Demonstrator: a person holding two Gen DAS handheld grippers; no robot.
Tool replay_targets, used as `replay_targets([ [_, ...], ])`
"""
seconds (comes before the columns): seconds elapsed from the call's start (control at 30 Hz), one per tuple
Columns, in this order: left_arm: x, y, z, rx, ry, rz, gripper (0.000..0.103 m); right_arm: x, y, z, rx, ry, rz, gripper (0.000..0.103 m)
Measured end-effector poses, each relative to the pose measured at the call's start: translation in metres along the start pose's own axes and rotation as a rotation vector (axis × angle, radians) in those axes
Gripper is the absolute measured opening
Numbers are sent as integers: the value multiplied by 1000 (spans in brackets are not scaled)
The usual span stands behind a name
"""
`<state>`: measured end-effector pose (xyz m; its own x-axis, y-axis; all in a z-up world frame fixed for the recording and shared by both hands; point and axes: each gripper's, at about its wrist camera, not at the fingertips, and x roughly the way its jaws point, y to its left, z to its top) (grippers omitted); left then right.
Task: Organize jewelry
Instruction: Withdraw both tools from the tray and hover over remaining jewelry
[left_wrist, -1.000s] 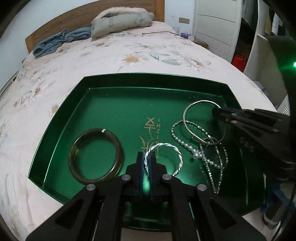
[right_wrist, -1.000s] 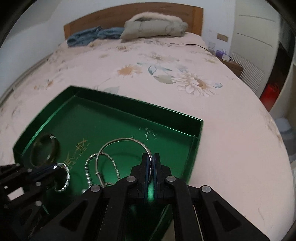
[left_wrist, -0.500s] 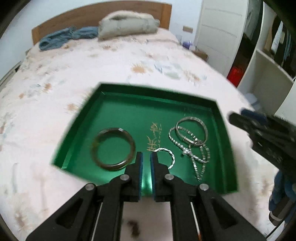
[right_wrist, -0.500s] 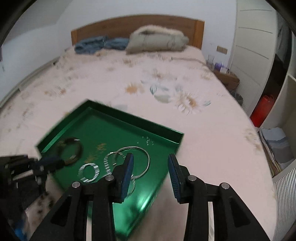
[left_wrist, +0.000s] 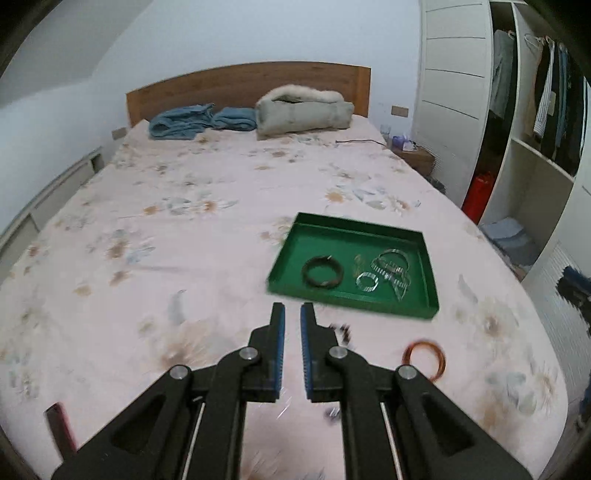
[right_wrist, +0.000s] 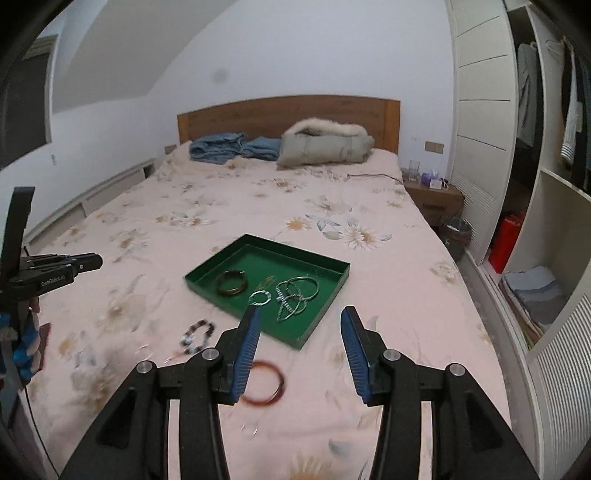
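A green tray (left_wrist: 428, 291) (right_wrist: 332, 291) lies on the bed. It holds a dark green bangle (left_wrist: 322, 272) (right_wrist: 232, 283), a twisted silver ring bracelet (left_wrist: 366, 283) (right_wrist: 260, 297) and a tangle of silver bangles and chains (left_wrist: 391, 267) (right_wrist: 297, 293). On the sheet near the tray lie an amber bangle (left_wrist: 424, 360) (right_wrist: 263, 384) and a dark beaded bracelet (left_wrist: 341, 330) (right_wrist: 197, 334). My left gripper (left_wrist: 291, 310) is slightly open and empty, well back from the tray. My right gripper (right_wrist: 301, 314) is wide open and empty, above the amber bangle.
The flowered bed sheet (left_wrist: 184, 240) stretches to a wooden headboard (left_wrist: 243, 88) with blue clothes (left_wrist: 195, 120) and a folded grey coat (left_wrist: 303, 110). A wardrobe and shelves (left_wrist: 517, 147) stand at the right. A dark red object (left_wrist: 61, 424) lies at the bed's near left edge.
Both grippers let go of the silver jewelry in the tray, opened, and pulled far back and up. The tray now looks small and distant.
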<state>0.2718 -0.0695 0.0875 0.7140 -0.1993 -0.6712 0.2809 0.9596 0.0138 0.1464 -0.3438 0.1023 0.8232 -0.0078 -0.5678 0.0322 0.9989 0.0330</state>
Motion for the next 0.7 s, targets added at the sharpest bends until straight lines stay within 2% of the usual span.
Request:
replay_targets([
  [0.2, -72, 26, -39, -4, -32, 32, 10, -68, 11, -29, 14, -38, 25, 45],
  [0.33, -109, 34, -66, -7, -68, 41, 32, -104, 19, -46, 4, -60, 15, 45],
  [0.5, -141, 41, -99, -24, -101, 45, 36, -137, 29, -67, 3, -81, 9, 49],
  [0.6, -155, 42, -116, -29, -118, 56, 36, -155, 36, -81, 5, -96, -28, 59],
  [0.7, -168, 40, -130, -52, -140, 51, 36, -169, 39, -94, 28, -116, -26, 69],
])
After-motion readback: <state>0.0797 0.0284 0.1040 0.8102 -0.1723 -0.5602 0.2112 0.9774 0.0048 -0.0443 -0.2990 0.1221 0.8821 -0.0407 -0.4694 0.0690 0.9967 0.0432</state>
